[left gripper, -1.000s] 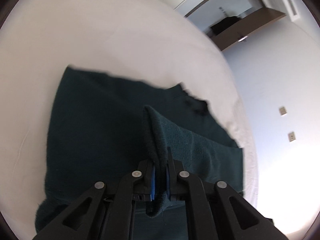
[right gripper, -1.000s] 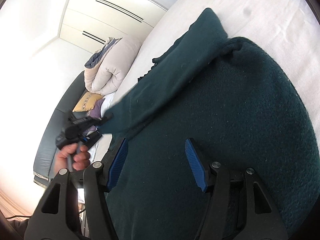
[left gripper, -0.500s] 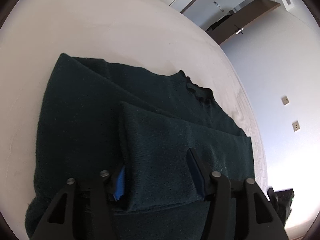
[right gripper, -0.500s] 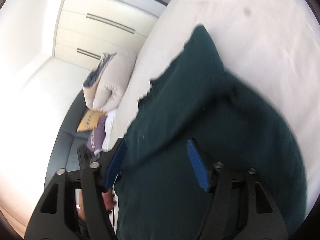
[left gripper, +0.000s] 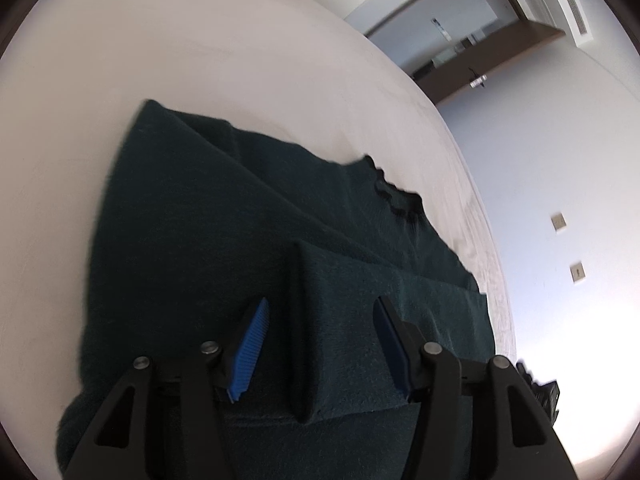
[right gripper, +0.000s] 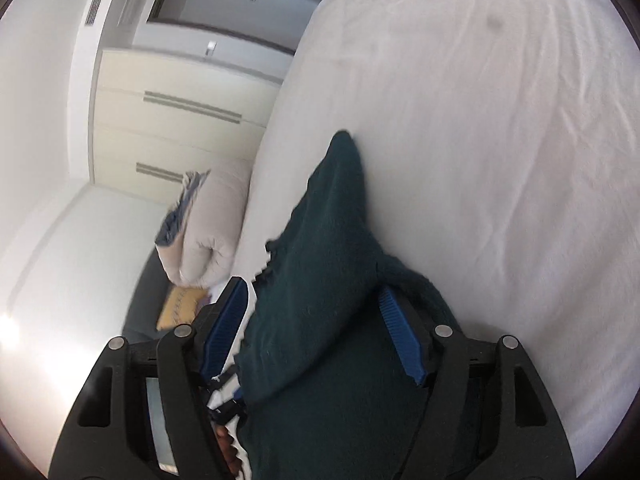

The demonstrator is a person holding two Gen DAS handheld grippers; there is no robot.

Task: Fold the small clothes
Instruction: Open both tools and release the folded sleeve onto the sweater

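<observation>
hidden: the near end of the sweater (left gripper: 208, 264) runs under the left gripper (left gripper: 320, 344) and out of the bottom of the left view; in the right view its near part is cut off the same way behind the right gripper (right gripper: 316, 332).
hard to make out: a skin-toned patch and a white strip low between the right gripper's arms; cannot tell what they are. a dark object at the right rim of the left view is too cropped to name.
sweater: dark green, lying flat on the white bed (left gripper: 180, 52), a sleeve (left gripper: 360, 312) folded across its body, collar (left gripper: 396, 200) at the far right.
left jaws: wide apart, holding nothing, one on each side of the sleeve's folded edge.
right jaws: wide apart, holding nothing, the sweater's raised fold between them; whether the pads touch it is unclear.
edges: the sweater's far and left edges lie well inside the sheet; its right edge is near the bed's right side.
open room: bare sheet far and left of the sweater in the left view, far and right in the right view.
beside the bed: a folded duvet (right gripper: 208, 224) and a yellow cushion (right gripper: 178, 308) on the left.
</observation>
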